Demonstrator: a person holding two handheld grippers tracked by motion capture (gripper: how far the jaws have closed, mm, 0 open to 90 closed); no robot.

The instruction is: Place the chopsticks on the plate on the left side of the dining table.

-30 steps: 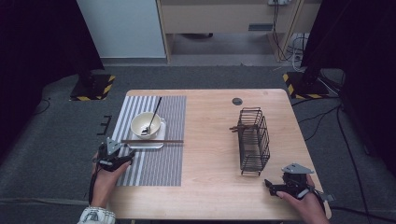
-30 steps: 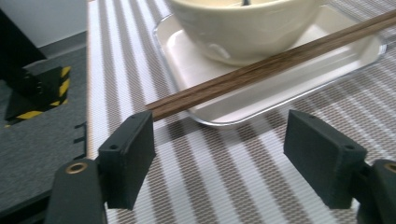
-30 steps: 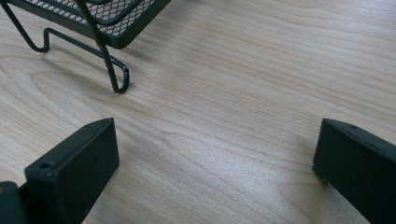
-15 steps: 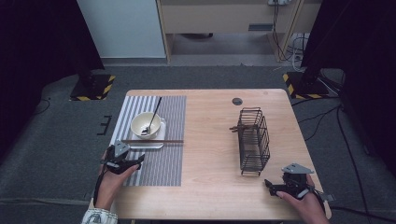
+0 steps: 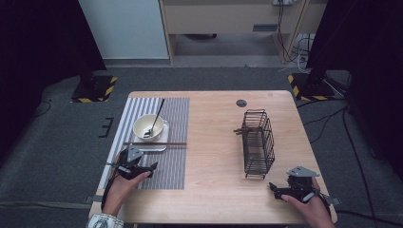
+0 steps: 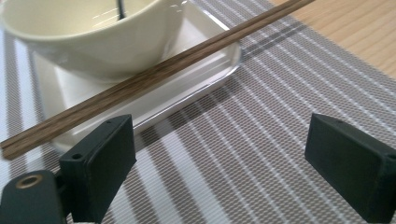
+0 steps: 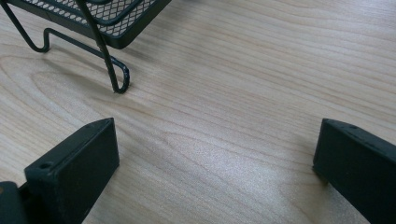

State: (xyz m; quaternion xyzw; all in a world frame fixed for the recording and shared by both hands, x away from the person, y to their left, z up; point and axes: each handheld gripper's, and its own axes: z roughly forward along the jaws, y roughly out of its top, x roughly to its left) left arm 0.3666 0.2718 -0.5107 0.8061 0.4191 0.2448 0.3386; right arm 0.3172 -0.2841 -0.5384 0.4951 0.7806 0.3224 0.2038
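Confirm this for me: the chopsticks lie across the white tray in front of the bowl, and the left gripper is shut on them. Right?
Not quite. The chopsticks do lie across the white tray in front of the bowl, but the left gripper is open. Its jaws have just been opening and nothing is between them, as the left gripper view shows.

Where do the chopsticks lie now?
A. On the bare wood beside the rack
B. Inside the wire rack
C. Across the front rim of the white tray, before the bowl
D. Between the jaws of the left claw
C: the chopsticks rest across the tray rim in front of the bowl, apart from the open left claw.
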